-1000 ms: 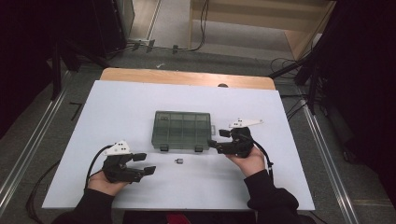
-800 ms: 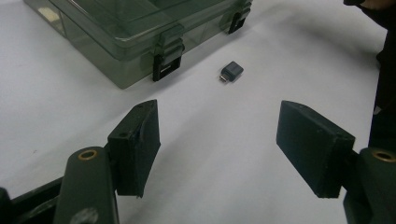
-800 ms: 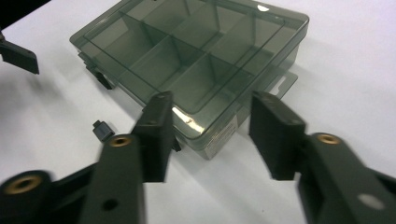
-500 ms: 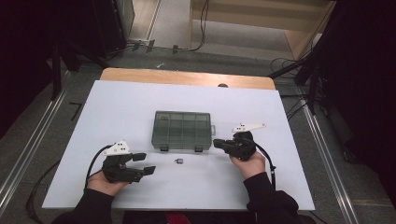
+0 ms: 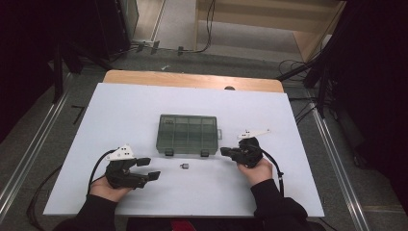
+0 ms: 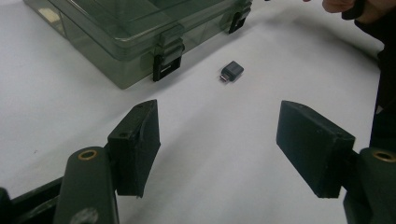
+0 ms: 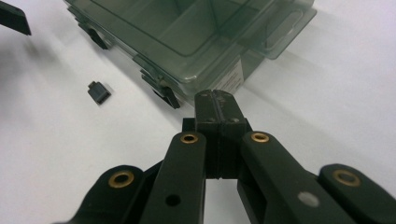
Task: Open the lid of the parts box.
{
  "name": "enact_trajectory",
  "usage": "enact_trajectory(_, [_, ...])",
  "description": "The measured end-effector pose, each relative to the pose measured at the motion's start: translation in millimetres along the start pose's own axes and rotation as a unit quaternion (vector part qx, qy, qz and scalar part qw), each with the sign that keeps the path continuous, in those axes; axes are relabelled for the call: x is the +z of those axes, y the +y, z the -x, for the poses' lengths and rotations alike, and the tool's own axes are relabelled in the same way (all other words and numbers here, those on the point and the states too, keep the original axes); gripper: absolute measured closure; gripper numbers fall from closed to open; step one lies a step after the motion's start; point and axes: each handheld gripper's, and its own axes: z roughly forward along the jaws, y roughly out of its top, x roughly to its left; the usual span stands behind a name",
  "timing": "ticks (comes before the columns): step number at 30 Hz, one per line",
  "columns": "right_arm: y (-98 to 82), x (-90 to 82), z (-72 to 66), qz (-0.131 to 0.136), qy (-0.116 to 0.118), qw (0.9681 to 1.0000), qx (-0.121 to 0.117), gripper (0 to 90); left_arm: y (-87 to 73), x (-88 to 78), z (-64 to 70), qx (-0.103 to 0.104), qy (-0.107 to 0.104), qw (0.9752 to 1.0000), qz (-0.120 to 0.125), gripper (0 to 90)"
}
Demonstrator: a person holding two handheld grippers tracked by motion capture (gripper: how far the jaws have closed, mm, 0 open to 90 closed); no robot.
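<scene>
Between your two grippers, the white table (image 5: 144, 106) lies bare except for the small dark adapter (image 5: 184, 166). Just beyond it, the closed compartment box (image 5: 187, 134) blocks the way forward. You have wide free surface left, right and behind the box.

Smoky green see-through organizer box (image 5: 187, 134) with black latches (image 6: 164, 65), sitting on my plain white table (image 5: 130, 106). Tiny dark grey adapter (image 5: 184, 166) next to it. Both my grippers, left gripper (image 5: 146, 169) and right gripper (image 5: 224, 151), are matte black with brass rivets.
</scene>
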Motion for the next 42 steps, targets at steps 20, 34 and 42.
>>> enact_trajectory(20, [-3.0, 8.3, -2.4, -0.006, 0.002, 1.0000, -0.003, 88.0, 0.2, 0.7, 0.0, 0.001, -0.001, 1.0000, -0.004, 30.5])
enact_trajectory(34, [-2.0, 6.9, -4.9, 0.004, 0.004, 0.9999, -0.012, 88.0, 0.2, 0.0, 0.1, 0.001, 0.002, 1.0000, 0.001, 30.6])
enact_trajectory(42, [-1.1, 4.2, -5.8, 0.014, 0.009, 0.9998, -0.011, 87.9, 0.2, 0.6, 0.3, 0.000, 0.001, 1.0000, -0.001, 30.6])
